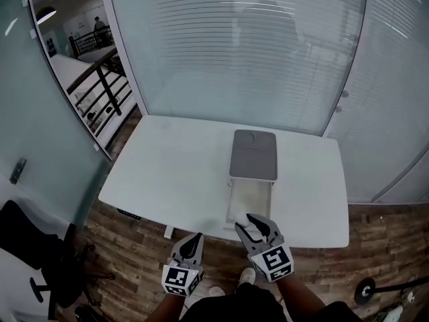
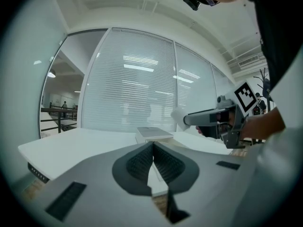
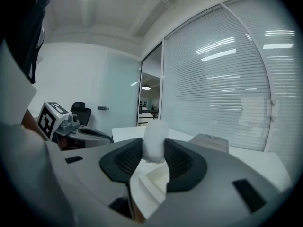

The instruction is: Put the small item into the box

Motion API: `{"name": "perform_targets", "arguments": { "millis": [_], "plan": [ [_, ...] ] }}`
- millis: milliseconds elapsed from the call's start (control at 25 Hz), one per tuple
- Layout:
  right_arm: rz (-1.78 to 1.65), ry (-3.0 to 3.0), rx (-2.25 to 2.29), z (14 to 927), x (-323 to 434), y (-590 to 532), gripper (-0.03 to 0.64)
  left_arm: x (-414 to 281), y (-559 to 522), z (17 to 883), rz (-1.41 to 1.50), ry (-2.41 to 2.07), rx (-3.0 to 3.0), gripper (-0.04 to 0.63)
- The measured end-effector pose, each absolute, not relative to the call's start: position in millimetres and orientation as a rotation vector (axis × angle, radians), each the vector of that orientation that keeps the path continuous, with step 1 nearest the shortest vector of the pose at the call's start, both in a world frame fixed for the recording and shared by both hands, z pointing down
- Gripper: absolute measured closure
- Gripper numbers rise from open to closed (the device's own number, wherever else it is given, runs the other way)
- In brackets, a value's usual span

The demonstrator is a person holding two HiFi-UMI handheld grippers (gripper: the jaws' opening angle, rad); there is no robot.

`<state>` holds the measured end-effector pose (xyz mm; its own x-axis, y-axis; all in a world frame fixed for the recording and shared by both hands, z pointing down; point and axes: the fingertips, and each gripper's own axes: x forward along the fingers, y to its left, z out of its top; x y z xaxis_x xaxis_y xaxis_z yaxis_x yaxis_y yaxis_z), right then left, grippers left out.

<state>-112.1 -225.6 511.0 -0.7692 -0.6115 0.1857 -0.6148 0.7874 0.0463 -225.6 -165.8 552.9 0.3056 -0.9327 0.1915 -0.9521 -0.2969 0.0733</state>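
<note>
Entry: small white item, pinched between the partly spread jaws of our right hand-held gripper, at the six-o'clock end of the box on the counter. Left hand-held gripper: closed, empty, at nine o'clock of the right. We judged the carry under way; the next move called for advancing toward twelve o'clock over the box's open part, then releasing.

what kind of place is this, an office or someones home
Most likely an office: a glass wall with blinds behind it, a plain white desk, and a black office chair to the side.
</note>
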Motion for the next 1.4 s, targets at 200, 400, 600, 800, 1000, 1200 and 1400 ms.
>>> {"name": "perform_targets", "arguments": {
  "millis": [200,400,600,800,1000,1200,1400],
  "plan": [
    [0.032,-2.687,0.92,534,-100,-255,0.462,-200,-208,545,0.178,-1.717,2.457,0.584],
    [0.043,-2.669,0.887,543,-91,-277,0.46,-184,-238,538,0.169,-1.727,2.492,0.584],
    [0.035,-2.64,0.863,548,-79,-295,0.46,-176,-255,535,0.155,-1.755,2.476,0.584],
    [0.041,-2.615,0.844,553,-71,-312,0.46,-178,-267,539,0.145,-1.786,2.42,0.584],
    [0.069,-2.569,0.834,566,-72,-325,0.46,-177,-279,540,0.156,-1.77,2.439,0.584],
    [0.108,-2.491,0.816,581,-81,-333,0.459,-187,-293,532,0.183,-1.731,2.472,0.584],
    [0.105,-2.398,0.769,598,-92,-341,0.459,-197,-300,526,0.167,-1.719,2.503,0.584]
  ]
}}
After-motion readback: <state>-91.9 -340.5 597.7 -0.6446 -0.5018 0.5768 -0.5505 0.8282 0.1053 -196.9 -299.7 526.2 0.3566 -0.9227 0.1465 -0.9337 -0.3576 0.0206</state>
